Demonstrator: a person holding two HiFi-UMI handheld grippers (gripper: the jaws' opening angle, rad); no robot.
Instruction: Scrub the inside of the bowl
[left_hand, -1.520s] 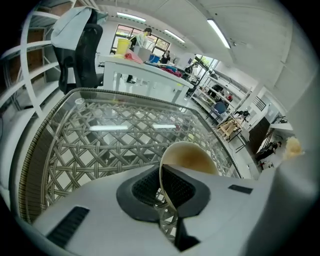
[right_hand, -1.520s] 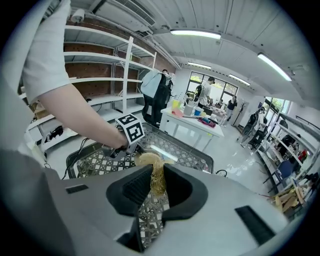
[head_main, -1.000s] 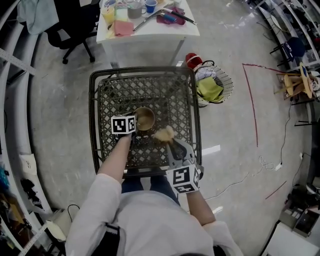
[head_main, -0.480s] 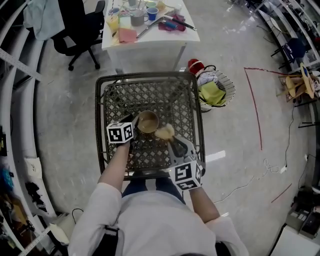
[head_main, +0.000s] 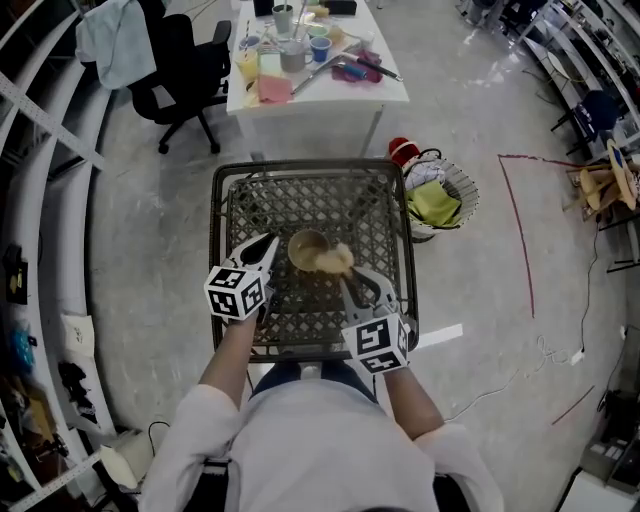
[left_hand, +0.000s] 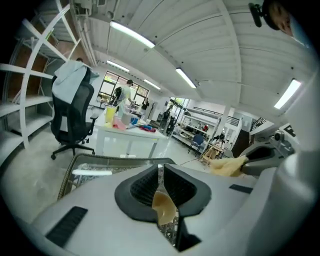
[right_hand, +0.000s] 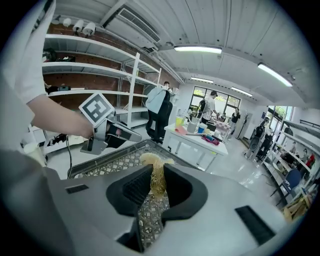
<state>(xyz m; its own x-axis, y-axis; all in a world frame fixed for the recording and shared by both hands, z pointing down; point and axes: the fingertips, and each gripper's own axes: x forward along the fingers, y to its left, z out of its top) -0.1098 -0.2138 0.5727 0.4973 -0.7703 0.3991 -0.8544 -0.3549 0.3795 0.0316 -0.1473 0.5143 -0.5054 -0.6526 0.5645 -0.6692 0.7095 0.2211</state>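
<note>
Bowl (head_main: 304, 247) on mesh table (head_main: 300, 166); right claw (right_hand: 158, 184) grips scrubber (right_hand: 153, 161) by its rim.

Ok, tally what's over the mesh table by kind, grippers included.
bowl: 1
scrubber: 1
grippers: 2, the left gripper, whose jaws have just closed further onto the bowl, and the right gripper, clamped on the scrubber
total: 4

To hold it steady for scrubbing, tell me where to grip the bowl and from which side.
Pinch the bowl by its thin left wall, one jaw inside, one outside, coming from the left: the scrubber takes the right. The left gripper has just been closing its jaws on that wall.
</note>
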